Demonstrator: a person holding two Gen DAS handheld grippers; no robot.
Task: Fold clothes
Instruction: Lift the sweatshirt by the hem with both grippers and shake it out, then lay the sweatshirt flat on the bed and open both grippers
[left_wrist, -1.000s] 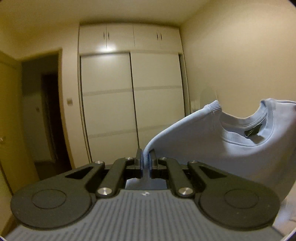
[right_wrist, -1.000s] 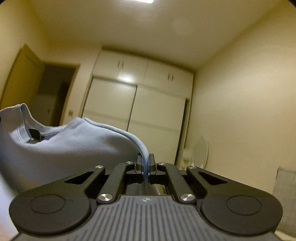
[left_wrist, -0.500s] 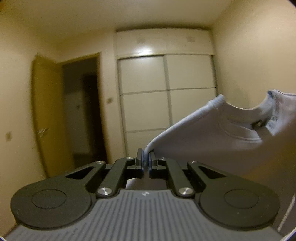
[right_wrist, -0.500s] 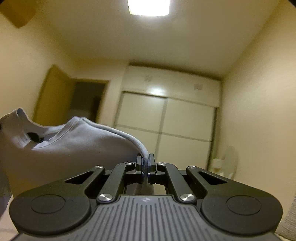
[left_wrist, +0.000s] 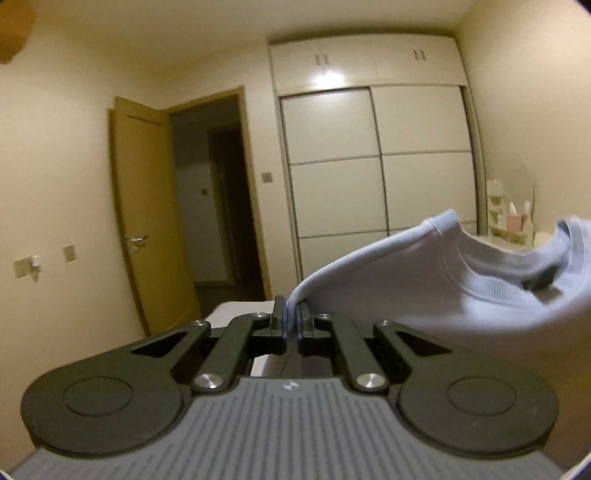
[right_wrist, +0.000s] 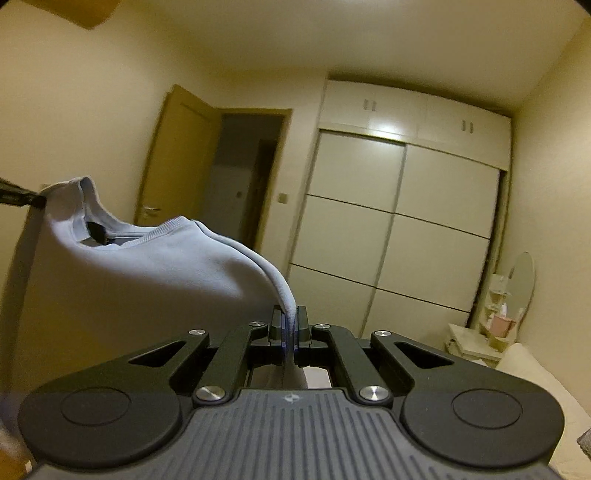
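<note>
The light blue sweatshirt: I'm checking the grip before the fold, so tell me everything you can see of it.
The light blue sweatshirt looks like soft knit cotton, with a ribbed crew collar and a dark label inside the neck. It hangs in the air, spread between both grippers, neck opening upward. The left gripper is shut on one shoulder edge and the right gripper on the other. Fabric sags between them; its lower part and sleeves are out of view.

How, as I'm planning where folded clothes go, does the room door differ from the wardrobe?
The room door is brown and stands open; the wardrobe is white and shut. The room door has a lever handle; the wardrobe's large panels show none. Both stand across the room.
</note>
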